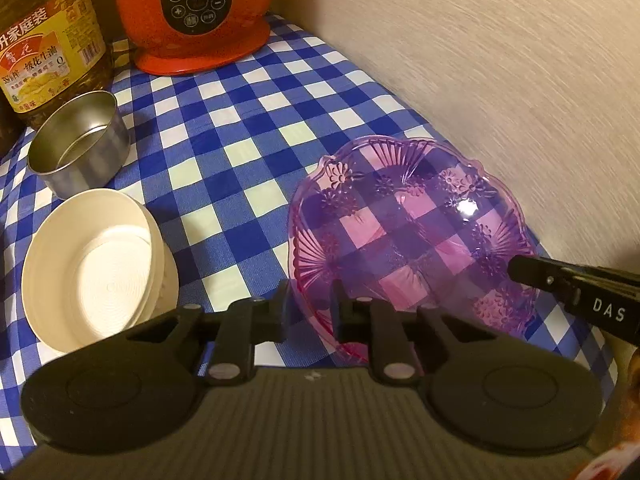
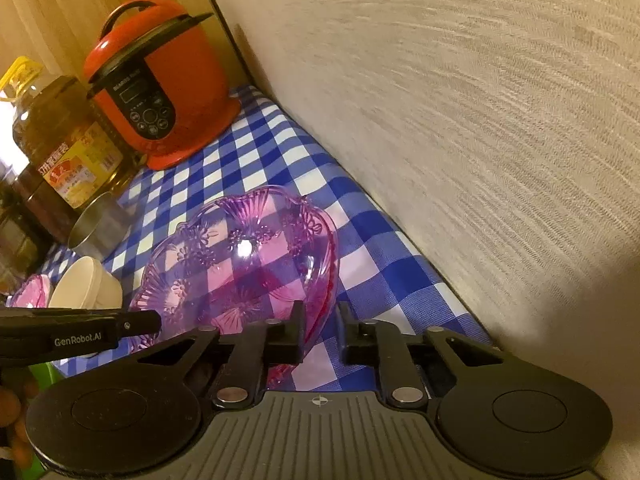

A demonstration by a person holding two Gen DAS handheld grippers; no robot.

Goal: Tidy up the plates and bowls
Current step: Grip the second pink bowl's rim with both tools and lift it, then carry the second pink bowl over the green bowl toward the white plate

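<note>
In the left wrist view, the purple plate is seen lying on the checked cloth close to the wall, and its near rim is pinched between the jaws of the left gripper; white bowls and a steel tin are set apart to the left. In the right wrist view, the plate's opposite rim is clamped by the right gripper. The grasping step is judged complete; a level, joint lift is called for next, towards the matching purple dish.
</note>
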